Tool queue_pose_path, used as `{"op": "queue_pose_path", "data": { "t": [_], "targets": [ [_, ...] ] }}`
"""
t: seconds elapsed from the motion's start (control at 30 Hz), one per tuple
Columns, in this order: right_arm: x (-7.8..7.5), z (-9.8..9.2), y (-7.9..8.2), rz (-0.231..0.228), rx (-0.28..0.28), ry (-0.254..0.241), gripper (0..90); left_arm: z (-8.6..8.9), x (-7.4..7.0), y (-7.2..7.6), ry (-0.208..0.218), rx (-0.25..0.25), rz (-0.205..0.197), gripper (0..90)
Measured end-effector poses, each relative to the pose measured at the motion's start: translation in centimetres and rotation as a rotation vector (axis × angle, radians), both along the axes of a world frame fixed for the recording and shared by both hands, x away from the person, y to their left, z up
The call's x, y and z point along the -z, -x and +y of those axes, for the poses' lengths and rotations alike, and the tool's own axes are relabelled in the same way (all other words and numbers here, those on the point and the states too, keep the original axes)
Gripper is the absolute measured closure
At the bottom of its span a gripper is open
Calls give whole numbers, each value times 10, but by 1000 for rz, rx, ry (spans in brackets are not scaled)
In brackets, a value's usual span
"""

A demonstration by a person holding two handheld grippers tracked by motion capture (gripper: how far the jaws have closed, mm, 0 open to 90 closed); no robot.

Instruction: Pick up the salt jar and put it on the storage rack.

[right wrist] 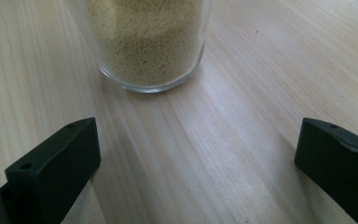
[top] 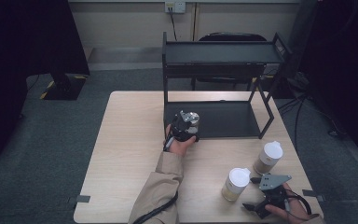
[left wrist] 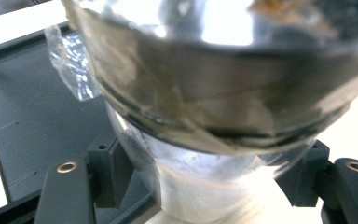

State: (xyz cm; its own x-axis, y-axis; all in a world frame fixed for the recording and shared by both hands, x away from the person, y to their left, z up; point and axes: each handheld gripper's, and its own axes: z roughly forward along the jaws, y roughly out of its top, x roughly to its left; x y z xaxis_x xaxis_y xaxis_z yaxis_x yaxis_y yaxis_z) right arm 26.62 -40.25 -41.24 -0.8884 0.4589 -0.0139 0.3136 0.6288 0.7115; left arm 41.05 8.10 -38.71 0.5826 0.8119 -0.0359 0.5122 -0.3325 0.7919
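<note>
where left tongs (left wrist: 205, 186) grip, jar (left wrist: 214, 93) blurs.

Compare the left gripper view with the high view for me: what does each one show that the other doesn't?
Left gripper view alone: crinkled clear wrap around the held jar and the black jaws pressed against its sides. High view alone: the two-tier black shelf, two white-lidded jars on the table, and the right gripper, jaws apart, near the closer one. Both: the left gripper holding the jar at the shelf's lower tier.
</note>
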Motion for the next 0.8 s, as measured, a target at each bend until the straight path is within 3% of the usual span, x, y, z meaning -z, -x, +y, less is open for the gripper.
{"op": "queue_pose_path", "data": {
  "t": [0.8],
  "targets": [
    [0,0,0,0,0,0,0,-8,7,-14,-14,-46,7,312]
  ]
}}
